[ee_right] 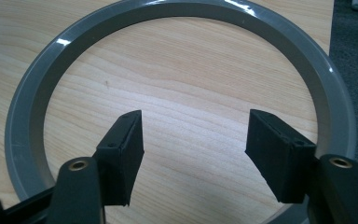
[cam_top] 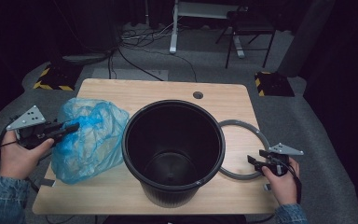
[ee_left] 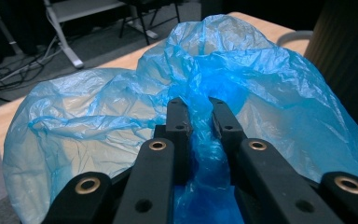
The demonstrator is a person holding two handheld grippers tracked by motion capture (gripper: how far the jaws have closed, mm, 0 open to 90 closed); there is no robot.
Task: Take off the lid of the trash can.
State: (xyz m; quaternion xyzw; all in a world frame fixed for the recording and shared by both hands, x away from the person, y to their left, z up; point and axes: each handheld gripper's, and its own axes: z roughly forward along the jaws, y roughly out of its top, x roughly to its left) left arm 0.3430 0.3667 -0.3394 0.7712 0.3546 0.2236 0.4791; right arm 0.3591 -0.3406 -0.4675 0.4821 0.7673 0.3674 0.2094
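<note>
Left claw [ee_left: 196,109]: pinching a fold of the blue plastic bag, its jaws nearly together with a gathered strip of film caught between them; in the high view it comes in from the tabletop's left edge.
Blue bin bag [cam_top: 87,138]: lies crumpled and puffed up on the left part of the tabletop, just beside the bin and touching its wall. It looks very light, thin and limp, so I'd expect it to sag, stretch or tear if tugged hard. A bunched fold like the one now held seems the safest grip; a single layer would likely slip.
Black bin [cam_top: 173,149]: stands upright mid-tabletop, open and unlined. Stiff plastic, probably light enough to shift if the bag drags on it.
Grey ring [cam_top: 256,135]: lies flat to the right of the bin, partly hidden behind its rim. Rigid, smooth and glossy, so probably slippery; I'd take it across the band.
Right claw [ee_right: 193,151]: spread wide and holding nothing, hovering over the near arc of the ring.
Tabletop [cam_top: 168,91]: pale wood.
</note>
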